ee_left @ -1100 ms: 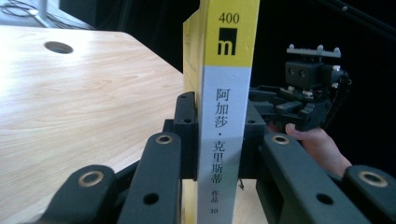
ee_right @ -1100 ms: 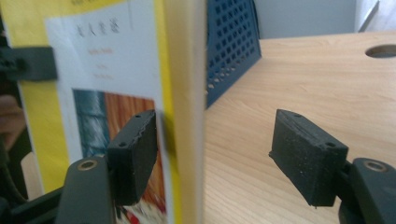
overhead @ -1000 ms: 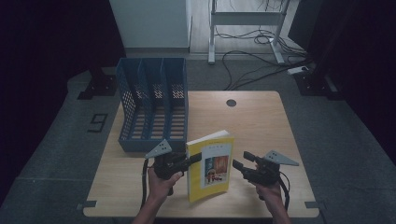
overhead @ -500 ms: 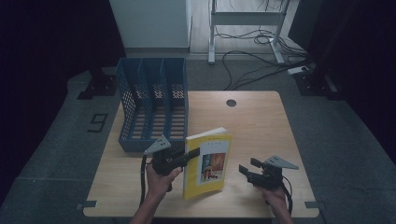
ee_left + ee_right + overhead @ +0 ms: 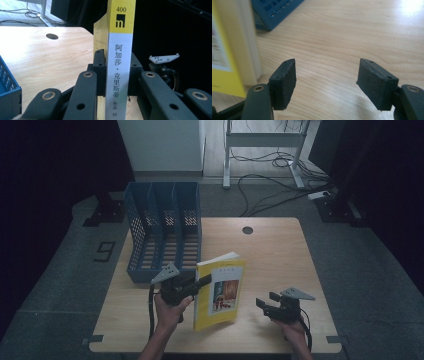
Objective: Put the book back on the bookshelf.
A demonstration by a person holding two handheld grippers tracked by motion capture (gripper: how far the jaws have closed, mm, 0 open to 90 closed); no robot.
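Book (image 5: 220, 292) upright between left tool (image 5: 202, 282) jaws

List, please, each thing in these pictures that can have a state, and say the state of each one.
yellow book: upright on the table, clamped at its spine.
left gripper: shut on the book's spine.
right gripper: open, holding nothing, apart from the book.
blue file rack: upright on the table, its compartments look empty.

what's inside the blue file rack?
In the high view the blue file rack has three slots, and their visible slatted floors and perforated back walls look empty. The dividers and front lip hide the lowest front corners, so I can't rule out something flat there.
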